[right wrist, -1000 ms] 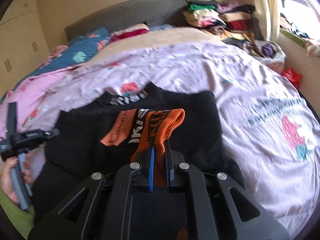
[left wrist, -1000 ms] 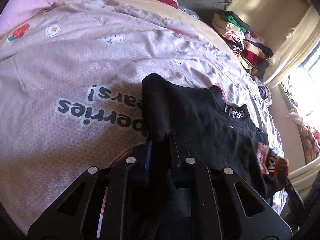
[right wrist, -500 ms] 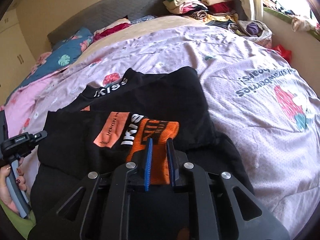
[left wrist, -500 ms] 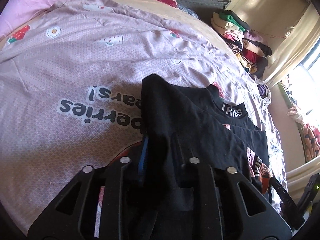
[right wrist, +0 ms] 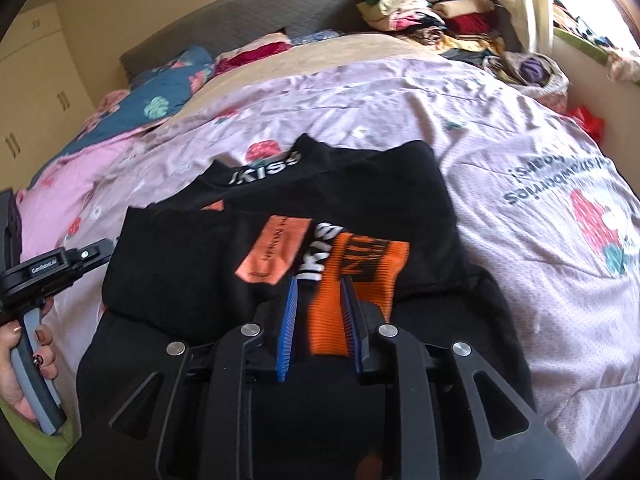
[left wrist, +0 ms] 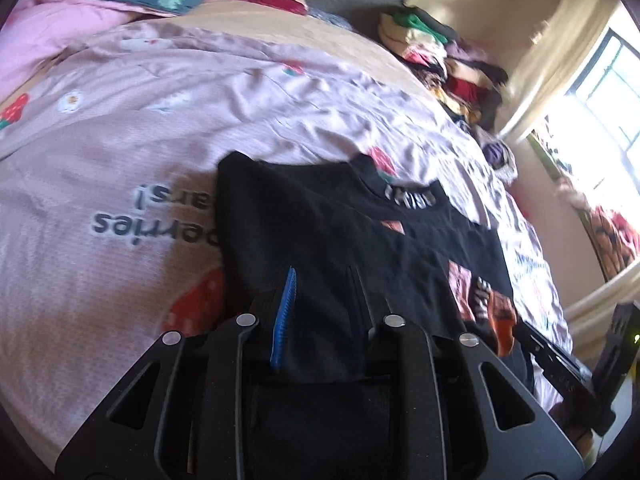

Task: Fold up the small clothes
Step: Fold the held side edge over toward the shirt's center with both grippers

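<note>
Sleeves laid in: black top [right wrist: 280, 208] lies flat on the pink bedspread [right wrist: 540, 168], straight ahead of both claws, collar print at its far end. Both sleeves are folded across the body; orange cuff [right wrist: 360, 276] rests on top.

Right gripper [right wrist: 320, 304]: jaws parted, blue pads standing either side of the orange cuff with daylight between pad and cloth. Reads as let go, not pinching. Left gripper [left wrist: 324, 300]: jaws apart, black cloth lying between and under them; whether a fold is caught I cannot tell, though the gap looks too wide for a pinch.

Step in hand, by my reading: sleeve fold done, both claws releasing at the near, hem end.

Next move likely calls for backing off clear of the cuff without dragging it, then pinching the two hem corners nearest each claw and carrying them forward toward the collar. Risk: loose sleeves sliding off line.
</note>
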### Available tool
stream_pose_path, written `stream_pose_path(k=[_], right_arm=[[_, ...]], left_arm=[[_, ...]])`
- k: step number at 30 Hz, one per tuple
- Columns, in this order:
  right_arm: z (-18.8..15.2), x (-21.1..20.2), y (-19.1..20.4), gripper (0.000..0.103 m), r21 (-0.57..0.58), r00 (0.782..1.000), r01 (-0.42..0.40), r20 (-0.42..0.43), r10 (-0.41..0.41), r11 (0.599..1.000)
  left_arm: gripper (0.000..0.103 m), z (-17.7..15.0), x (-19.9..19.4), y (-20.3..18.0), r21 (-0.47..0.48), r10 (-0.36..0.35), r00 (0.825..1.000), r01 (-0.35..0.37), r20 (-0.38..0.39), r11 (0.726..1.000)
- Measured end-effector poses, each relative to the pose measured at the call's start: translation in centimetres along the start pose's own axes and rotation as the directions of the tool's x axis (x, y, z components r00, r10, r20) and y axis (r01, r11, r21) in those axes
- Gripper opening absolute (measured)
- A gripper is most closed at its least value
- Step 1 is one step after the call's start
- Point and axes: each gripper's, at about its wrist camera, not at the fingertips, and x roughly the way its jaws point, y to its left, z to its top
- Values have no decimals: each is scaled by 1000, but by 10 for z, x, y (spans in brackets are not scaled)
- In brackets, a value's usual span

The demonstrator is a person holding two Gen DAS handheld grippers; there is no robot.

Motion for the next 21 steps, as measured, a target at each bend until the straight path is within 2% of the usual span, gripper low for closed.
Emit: stream_pose_path(k=[2,7,12,17,19,20,21], right_arm=[[-1,0,4,26,-15,1000,-2,-4,2,1000],[-1,3,12,27,-40,1000,-19,-15,18,999],[3,11,27,30,-91,999,-32,-36,29,995],[12,26,41,31,-109,995,-79,-75,71,991],[15,32,47,34,-142,995,-71,-81,60,987],[15,38,49,40,-161,994,-57,-99,42,985],[14,47,51,42,-182,991,-37,-133,13,983]], left_arm=[[22,-4,7,-5,18,-4,1000,5,-26,1000],[32,-14,22,-6,48,16,996,-12,-84,999],[32,-19,26,7,35,22,995,-19,-100,999],[32,-22,28,6,49,30,994,-26,-100,998],[32,-22,28,7,45,26,995,-22,-101,999],[32,-22,28,7,47,27,995,-22,-100,999],[32,-22,28,7,49,28,995,-23,-100,999]])
